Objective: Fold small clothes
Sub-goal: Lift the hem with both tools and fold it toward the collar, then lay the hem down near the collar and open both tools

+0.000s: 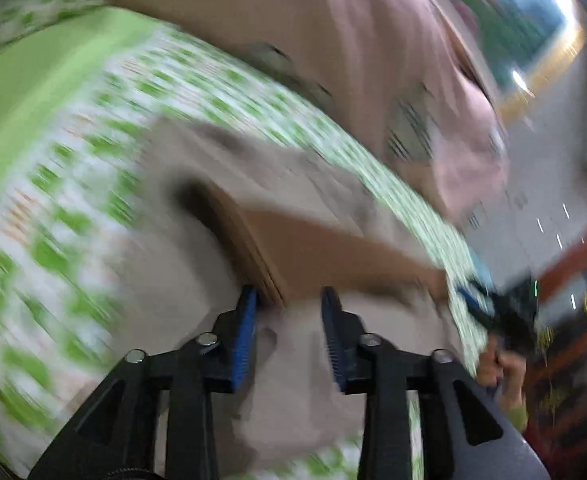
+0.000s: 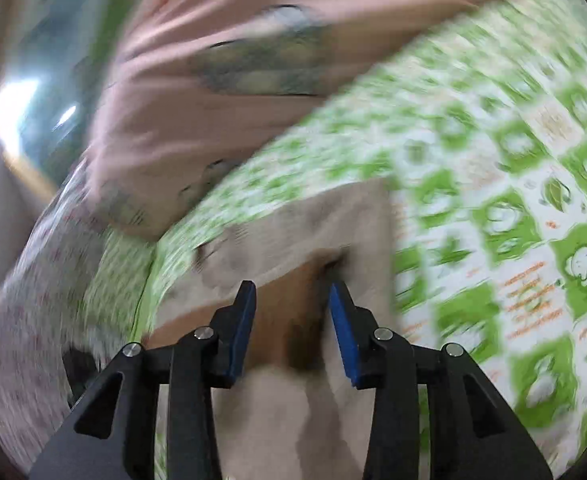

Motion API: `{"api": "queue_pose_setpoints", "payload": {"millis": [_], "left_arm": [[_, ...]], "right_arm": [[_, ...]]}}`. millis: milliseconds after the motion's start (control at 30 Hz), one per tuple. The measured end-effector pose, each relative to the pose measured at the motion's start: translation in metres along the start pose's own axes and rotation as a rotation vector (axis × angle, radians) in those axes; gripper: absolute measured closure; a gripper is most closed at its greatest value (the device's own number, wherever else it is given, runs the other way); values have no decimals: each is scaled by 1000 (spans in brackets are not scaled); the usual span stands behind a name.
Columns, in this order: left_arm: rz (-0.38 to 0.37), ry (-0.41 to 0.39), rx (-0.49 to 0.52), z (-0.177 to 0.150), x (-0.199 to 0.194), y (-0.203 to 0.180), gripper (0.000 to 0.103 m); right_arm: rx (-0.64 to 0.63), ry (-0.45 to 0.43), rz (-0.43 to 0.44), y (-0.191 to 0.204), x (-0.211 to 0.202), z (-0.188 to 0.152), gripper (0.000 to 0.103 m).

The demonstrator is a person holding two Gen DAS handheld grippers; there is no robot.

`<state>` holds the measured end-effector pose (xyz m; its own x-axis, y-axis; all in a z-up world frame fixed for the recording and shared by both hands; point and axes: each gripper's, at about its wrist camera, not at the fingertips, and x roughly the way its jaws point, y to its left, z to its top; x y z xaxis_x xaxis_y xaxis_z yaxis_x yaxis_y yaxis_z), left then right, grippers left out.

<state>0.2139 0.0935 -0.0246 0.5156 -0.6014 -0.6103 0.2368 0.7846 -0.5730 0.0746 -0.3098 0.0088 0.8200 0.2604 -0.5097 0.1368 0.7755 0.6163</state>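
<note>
**Mid-fold, both grippers over the beige garment**

Left wrist: heavily blurred. Left gripper (image 1: pixel 289 300) has jaws apart at a moderate gap, nothing clamped; a brown flap of the garment (image 1: pixel 197 240) lies just ahead of the fingertips. Garment sits on the green-patterned sheet (image 1: pixel 73 208). Right gripper (image 1: pixel 477 304) shows at the garment's far edge; can't tell its state from here. Pink cloth (image 1: pixel 393 60) lies beyond, near the bed edge.

Right wrist: also blurred. Right gripper (image 2: pixel 293 296) has jaws apart, nothing held, with a brown fold of the garment (image 2: pixel 301 216) between and ahead of the tips.

Judgement: looks like positioning for a grasp, fold not yet made. Next move calls for closing on matching edges and lifting together. Pink cloth is close enough to snag the fold.
</note>
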Motion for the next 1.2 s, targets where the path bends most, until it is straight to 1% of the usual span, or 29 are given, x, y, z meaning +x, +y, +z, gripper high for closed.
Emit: {"api": "queue_pose_setpoints", "payload": {"millis": [33,67,100,167,233,267,300,333,367,467,500,533,567,600,667,733,833,867,933,967,1067,1100,1200], "left_arm": [[-6,36,29,-8,10,-12,65],[-21,76,55,-16,21,-24,65],[-40,107,72,-19,33,-33,65],[-32,145,97,-18,55,-44,65],[-12,181,109,-11,74,-47,65],[-9,186,110,-9,76,-47,65],[-10,189,110,-1,78,-44,66],[-8,186,112,6,79,-43,66],[4,177,118,13,81,-42,66],[74,123,126,47,83,-30,66],[122,108,131,61,83,-24,66],[177,87,128,71,83,-17,66],[212,67,112,81,82,-7,66],[228,47,88,91,80,4,66],[257,10,33,102,73,24,66],[245,-28,-33,106,61,45,66],[198,-73,-100,96,43,62,66],[196,-82,-109,92,37,64,66],[216,-110,-128,81,23,62,65],[212,-120,-139,75,17,62,65],[193,-156,-176,46,-4,57,61],[181,-165,-185,27,-19,53,59],[147,-171,-209,-12,-37,41,59]], "right_arm": [[-97,76,44,22,8,-12,62],[-147,124,57,34,15,-19,62],[-225,195,63,52,29,-30,62],[-399,337,58,85,60,-53,62],[-489,418,42,98,83,-63,62],[-507,437,28,100,90,-64,62],[-538,453,-19,100,101,-62,62],[-552,453,-53,98,107,-57,62],[-560,457,-68,93,115,-47,62],[-481,392,-130,75,127,-11,62],[-440,362,-155,66,131,3,62],[-394,317,-209,54,134,18,62],[-336,273,-272,39,135,33,62],[-290,251,-284,30,135,43,62],[-125,184,-262,0,124,63,62],[-66,139,-263,-13,109,69,62],[-62,113,-260,-15,88,62,62],[-67,111,-261,-14,83,58,61],[-75,107,-253,-11,67,45,58],[-78,105,-250,-5,67,41,57],[-85,87,-232,7,55,19,53],[-84,79,-218,9,46,8,52],[-86,74,-186,17,36,-15,49]]}}
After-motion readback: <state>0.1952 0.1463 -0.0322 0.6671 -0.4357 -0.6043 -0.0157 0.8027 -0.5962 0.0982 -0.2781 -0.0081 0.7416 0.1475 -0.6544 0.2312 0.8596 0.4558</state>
